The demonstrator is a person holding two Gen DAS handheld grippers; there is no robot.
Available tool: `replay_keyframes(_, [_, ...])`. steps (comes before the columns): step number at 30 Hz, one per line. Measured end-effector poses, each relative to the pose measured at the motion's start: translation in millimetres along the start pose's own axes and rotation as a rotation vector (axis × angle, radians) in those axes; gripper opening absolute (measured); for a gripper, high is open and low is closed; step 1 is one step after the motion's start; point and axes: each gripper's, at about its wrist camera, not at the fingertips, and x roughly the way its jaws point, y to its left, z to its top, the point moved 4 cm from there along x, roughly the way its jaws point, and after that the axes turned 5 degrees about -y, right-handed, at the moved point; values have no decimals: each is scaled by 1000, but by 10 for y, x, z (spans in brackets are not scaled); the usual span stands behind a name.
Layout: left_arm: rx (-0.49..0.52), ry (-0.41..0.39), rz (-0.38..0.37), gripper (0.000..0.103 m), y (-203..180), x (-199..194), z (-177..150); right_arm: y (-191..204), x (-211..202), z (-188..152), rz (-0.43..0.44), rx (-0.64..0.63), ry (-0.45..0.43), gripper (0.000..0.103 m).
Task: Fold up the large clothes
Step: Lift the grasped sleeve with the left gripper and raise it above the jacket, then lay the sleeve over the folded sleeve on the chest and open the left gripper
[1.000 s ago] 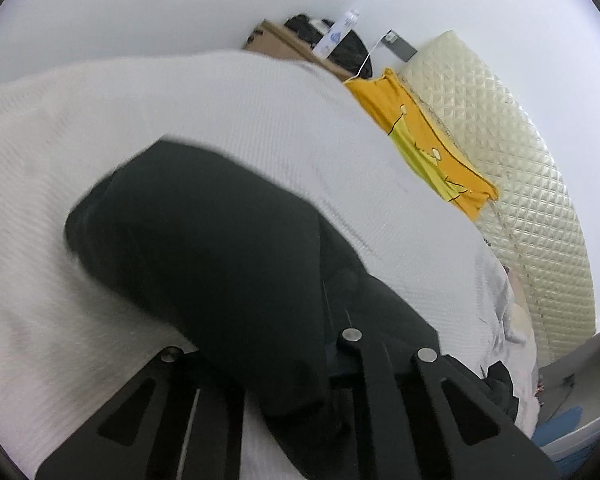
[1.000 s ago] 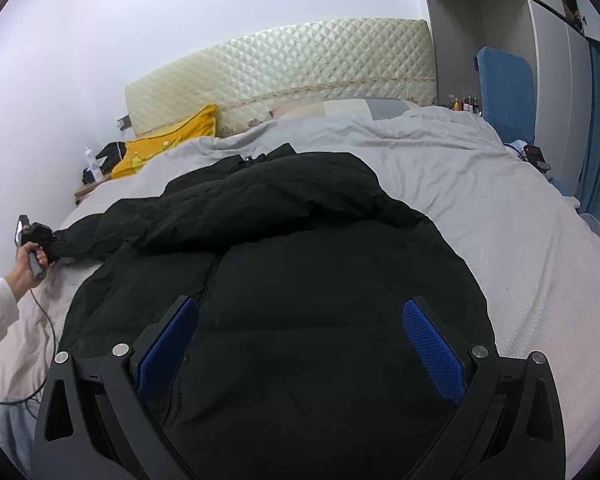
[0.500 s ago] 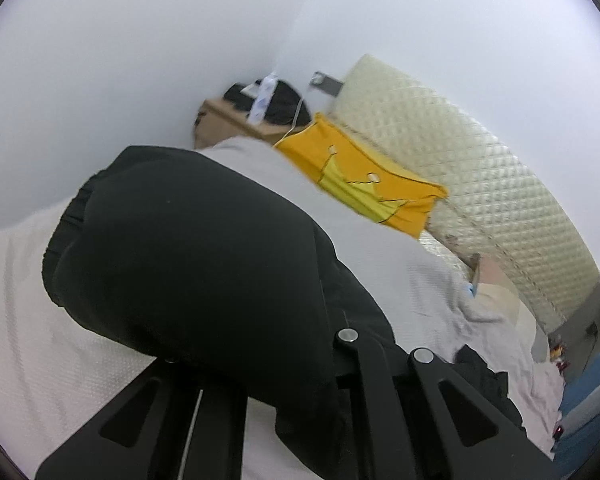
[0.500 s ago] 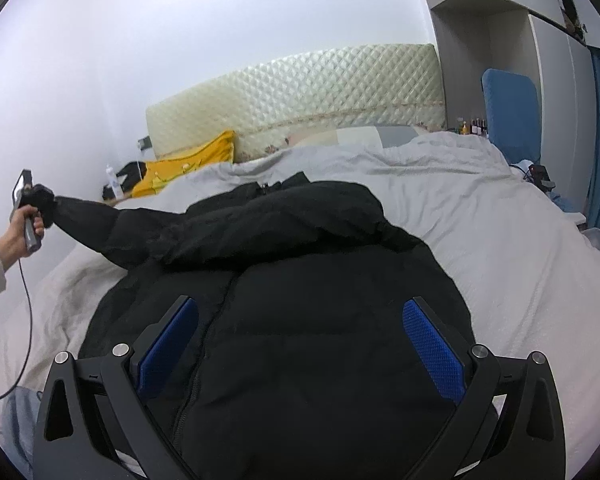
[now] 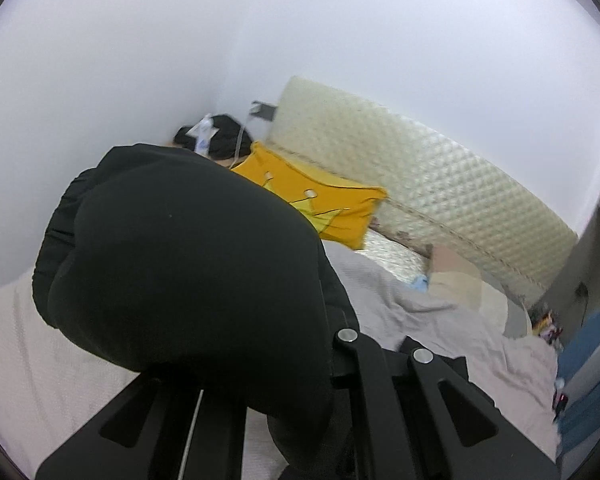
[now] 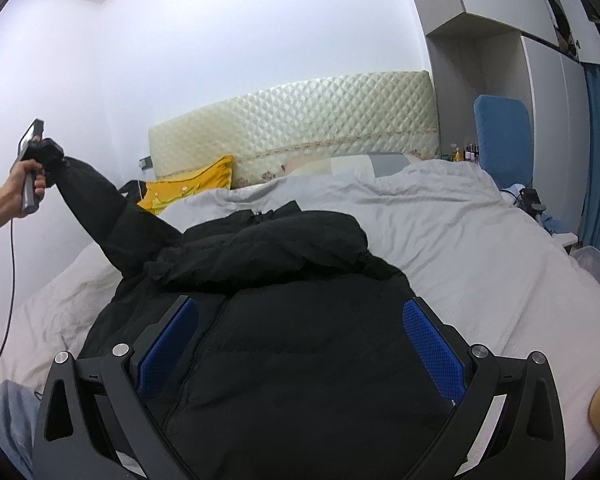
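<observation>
While the right gripper (image 6: pixel 300 344) hangs over the black jacket (image 6: pixel 300 320) with its blue-padded fingers (image 6: pixel 430 344) wide apart and nothing between them, the jacket's body lies spread on the bed (image 6: pixel 480 264) directly below and ahead of them. Its lower hem is cut off by the frame. Left of the fingers, one sleeve (image 6: pixel 96 204) rises off the bed to the left gripper (image 6: pixel 46 156), held in a hand (image 6: pixel 18 190). From the left wrist, the sleeve's bulk (image 5: pixel 188 264) hides the fingertips, which are clamped on it. Beyond lie a yellow pillow (image 5: pixel 320 204) and a blurred quilted headboard (image 5: pixel 440 200).
</observation>
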Motion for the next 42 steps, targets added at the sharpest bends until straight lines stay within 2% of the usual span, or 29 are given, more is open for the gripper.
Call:
replay_keyframes(10, [90, -10, -120, 8, -1103, -240, -172, -216, -112, 117, 6, 41, -48, 103])
replay_keyframes(18, [166, 44, -246, 12, -2059, -197, -684, -410, -195, 140, 15, 103, -72, 103])
replay_keyframes(26, [323, 88, -324, 17, -2863, -145, -1445, -588, -190, 127, 25, 144, -70, 103])
replay_keyframes(30, [399, 119, -358, 18, -3227, -90, -1941, -610, -157, 125, 35, 156, -67, 103])
replay_keyframes(35, [494, 164, -415, 24, -3628, -60, -2541, -644, -100, 115, 48, 160, -56, 103])
replay_keyframes(39, [611, 178, -456, 25, -3859, -22, -3007, -695, -64, 111, 53, 168, -50, 103])
replay_keyframes(42, [629, 263, -444, 25, -3765, 119, -3312, -709, -31, 114, 55, 172, -45, 103])
